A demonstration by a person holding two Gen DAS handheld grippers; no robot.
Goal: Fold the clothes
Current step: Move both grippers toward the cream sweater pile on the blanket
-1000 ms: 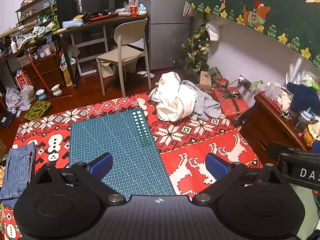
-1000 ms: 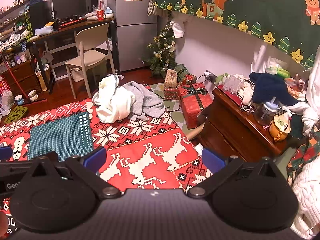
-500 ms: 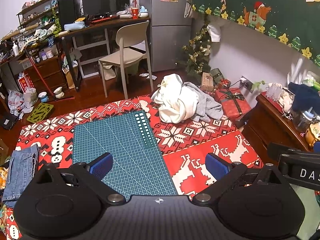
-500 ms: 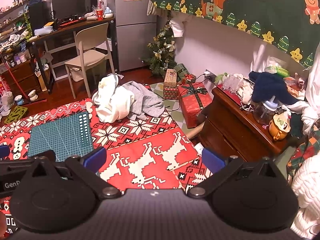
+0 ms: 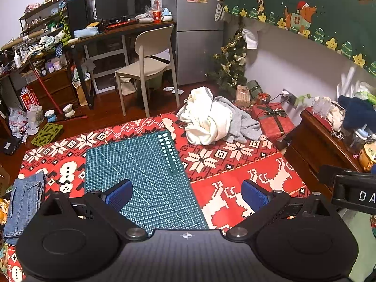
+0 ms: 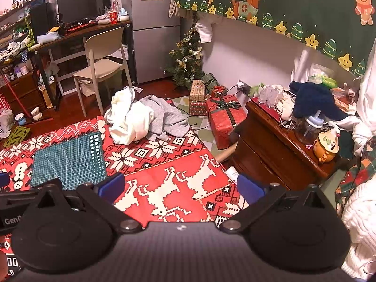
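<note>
Cluttered room; cutting mat (image 5: 138, 169) on Christmas cloth (image 5: 235, 164).

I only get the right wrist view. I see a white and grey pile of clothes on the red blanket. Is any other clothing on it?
Observer: Yes, jeans lie at the blanket's left edge, outside your frame.
Operator: Is the left gripper holding anything?
Observer: No. The left gripper is open and empty, above the green mat.
Operator: Do the jeans touch the mat?
Observer: No, a strip of snowman pattern lies between them.
</note>
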